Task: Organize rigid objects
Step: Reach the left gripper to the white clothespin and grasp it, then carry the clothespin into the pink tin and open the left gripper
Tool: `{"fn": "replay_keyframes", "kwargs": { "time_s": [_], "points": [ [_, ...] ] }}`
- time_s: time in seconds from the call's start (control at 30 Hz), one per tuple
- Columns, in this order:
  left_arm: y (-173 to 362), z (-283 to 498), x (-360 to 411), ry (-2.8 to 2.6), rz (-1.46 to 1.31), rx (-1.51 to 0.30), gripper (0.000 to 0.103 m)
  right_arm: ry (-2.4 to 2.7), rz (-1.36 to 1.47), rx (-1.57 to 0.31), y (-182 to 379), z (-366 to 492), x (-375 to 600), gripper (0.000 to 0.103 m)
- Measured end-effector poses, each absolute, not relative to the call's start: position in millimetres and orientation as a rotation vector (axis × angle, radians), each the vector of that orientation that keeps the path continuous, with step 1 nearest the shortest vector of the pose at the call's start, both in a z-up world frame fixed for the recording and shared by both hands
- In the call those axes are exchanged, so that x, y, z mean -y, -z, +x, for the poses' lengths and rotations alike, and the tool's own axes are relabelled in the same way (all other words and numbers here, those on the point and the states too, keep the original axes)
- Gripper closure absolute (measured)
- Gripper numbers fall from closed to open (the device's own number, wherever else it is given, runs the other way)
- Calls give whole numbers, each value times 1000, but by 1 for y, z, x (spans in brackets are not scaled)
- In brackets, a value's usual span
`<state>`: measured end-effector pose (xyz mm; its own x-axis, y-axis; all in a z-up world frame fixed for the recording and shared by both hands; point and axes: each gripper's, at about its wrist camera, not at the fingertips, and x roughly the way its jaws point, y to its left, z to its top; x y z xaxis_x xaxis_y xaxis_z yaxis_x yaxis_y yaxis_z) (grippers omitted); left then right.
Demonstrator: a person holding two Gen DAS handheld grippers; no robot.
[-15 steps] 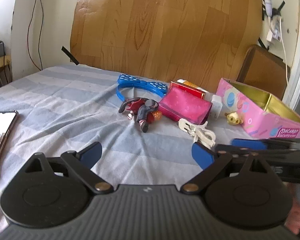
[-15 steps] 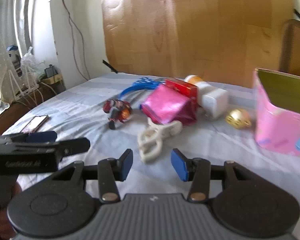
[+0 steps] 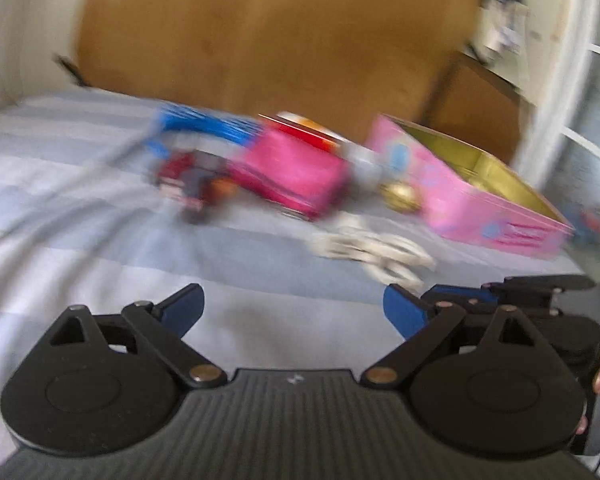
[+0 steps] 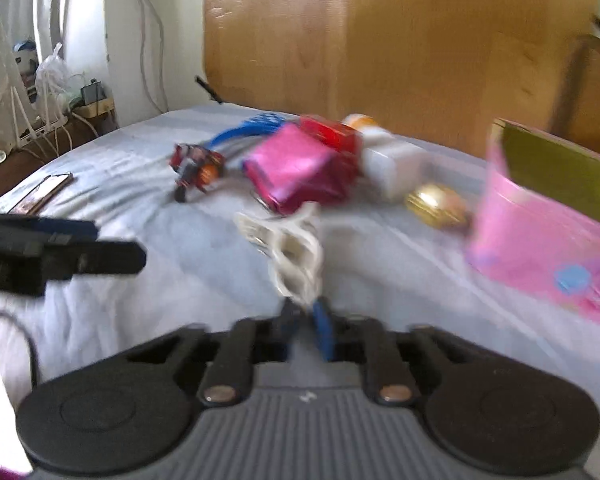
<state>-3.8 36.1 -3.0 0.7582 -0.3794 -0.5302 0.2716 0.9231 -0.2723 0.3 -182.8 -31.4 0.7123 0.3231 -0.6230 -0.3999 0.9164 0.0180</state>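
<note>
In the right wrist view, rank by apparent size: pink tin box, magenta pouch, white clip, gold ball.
1. pink tin box, cropped and nearer the camera
2. magenta pouch
3. white clip, blurred, close to the pouch in size
4. gold ball

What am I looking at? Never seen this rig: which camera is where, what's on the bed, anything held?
There is no robot. A person holds a two-finger gripper in each hand, and each has a fisheye camera looking along its fingers, so there is one picture per gripper. The left gripper is open and empty. The right gripper is shut at the near end of a white plastic clip; blur hides whether it pinches it. The striped blue-grey bedsheet also holds a shiny magenta pouch, a gold ball, a red-and-dark toy figure and an open pink tin box.
</note>
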Motion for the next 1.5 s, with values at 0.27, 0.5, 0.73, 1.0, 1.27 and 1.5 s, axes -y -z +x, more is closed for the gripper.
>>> {"fn": "replay_keyframes", "kwargs": {
  "time_s": [0.27,0.5,0.73,1.0,1.27,1.5],
  "points": [
    [1,27,42,674,-227,-749,7,-178,-31,-635,31,-67,267,87],
    [-15,31,19,544,-319,-713,9,-259,-33,-558,18,-65,268,82],
    [-14,48,-42,374,-460,-745,12,-461,-151,-471,5,-26,197,69],
    [6,84,-43,485,-606,-850,11,-460,-219,-558,23,14,160,54],
    [5,89,-9,664,-630,-878,54,-457,-211,-513,18,2,164,74],
    [-46,103,92,823,-427,-789,52,-240,-250,-339,-5,-26,215,74]
  ]
}}
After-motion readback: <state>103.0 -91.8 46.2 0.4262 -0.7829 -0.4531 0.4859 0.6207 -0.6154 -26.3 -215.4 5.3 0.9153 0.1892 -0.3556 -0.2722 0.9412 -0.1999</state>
